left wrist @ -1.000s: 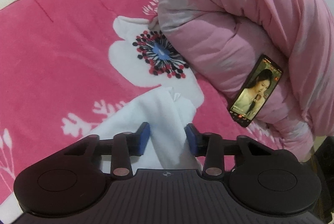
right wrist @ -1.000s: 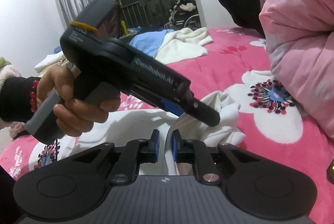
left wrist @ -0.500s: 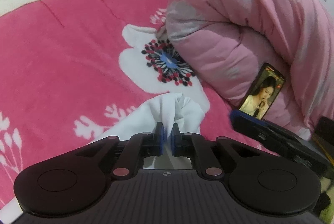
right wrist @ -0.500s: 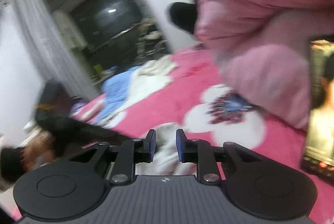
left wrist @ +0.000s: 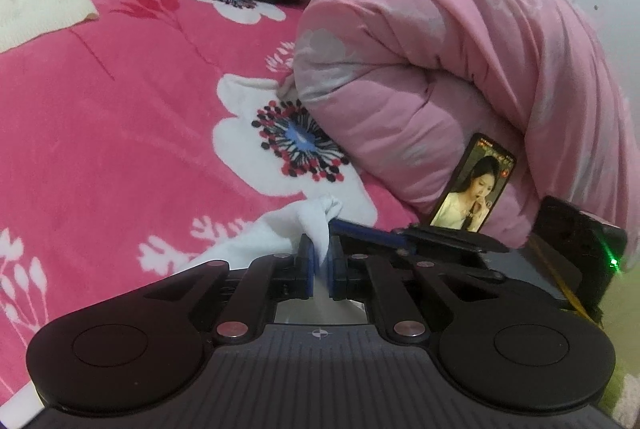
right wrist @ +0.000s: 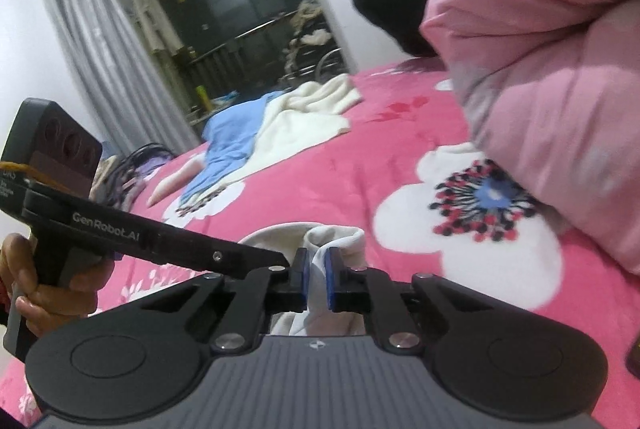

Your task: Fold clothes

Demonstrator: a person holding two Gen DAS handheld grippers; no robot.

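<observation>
White garment (left wrist: 256, 237) pinched in left tool (left wrist: 319, 261); right tool (right wrist: 316, 277) closing on its bunched fold.

The garment (left wrist: 256, 237) lies on the bed (left wrist: 100, 133), a bunched fold of it between the left jaws. The quilt (left wrist: 432, 69) is ahead right; a phone (left wrist: 474, 185) leans against it. Towels (left wrist: 36, 1) lie far ahead left.
</observation>
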